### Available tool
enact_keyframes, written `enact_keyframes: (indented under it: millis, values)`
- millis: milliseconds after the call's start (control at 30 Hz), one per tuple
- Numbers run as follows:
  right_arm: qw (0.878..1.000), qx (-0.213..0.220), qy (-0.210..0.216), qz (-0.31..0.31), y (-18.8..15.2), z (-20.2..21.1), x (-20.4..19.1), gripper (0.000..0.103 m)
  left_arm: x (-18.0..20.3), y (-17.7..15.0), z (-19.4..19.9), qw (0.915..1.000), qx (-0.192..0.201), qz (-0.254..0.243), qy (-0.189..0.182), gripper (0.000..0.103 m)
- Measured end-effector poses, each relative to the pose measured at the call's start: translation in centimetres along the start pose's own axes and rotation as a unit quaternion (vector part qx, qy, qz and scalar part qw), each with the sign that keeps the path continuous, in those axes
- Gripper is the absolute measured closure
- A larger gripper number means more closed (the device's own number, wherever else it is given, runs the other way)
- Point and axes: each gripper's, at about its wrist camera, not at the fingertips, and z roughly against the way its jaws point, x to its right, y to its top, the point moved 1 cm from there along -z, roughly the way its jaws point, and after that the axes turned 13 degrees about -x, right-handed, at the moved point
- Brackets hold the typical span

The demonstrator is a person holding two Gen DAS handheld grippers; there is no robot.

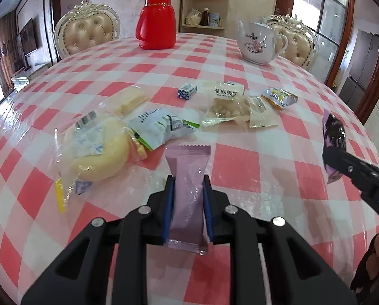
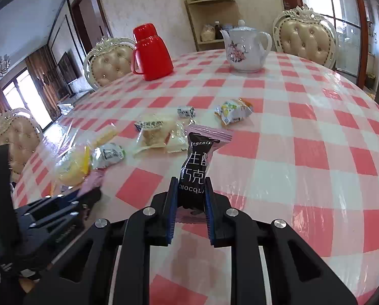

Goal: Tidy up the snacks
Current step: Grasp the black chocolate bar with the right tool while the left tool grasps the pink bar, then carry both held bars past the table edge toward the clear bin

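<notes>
Both tongs we see clamped: left gripper on a lilac packet, right gripper on a chocolate packet. Nearer than the red flask snacks cluster; checked tablecloth rightward lies open, its edge perhaps blurred.

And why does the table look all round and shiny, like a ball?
Left wrist view: the fisheye lens bulges the checked tablecloth into a dome, and its clear cover glares white near the bun packet. Right wrist view: same bulge, with window glare on the cloth at the right; the chocolate packet in the right gripper stays sharp, and the room's edges curve.
</notes>
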Motion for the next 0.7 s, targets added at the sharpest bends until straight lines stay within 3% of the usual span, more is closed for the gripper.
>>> enact_keyframes:
  millis: [333, 700]
  values:
    - [1.000, -0.019, -0.014, -0.005, -0.6, -1.4, 0.1, 0.083, -1.6, -1.4, 1.2, 0.9990, 0.013, 0.038, -0.021, 0.081]
    - [1.000, -0.004, 0.001, 0.013, -3.1, 0.6, -1.7, 0.083, -1.2, -3.3, 4.2, 0.9970, 0.054, 0.046, -0.031, 0.081]
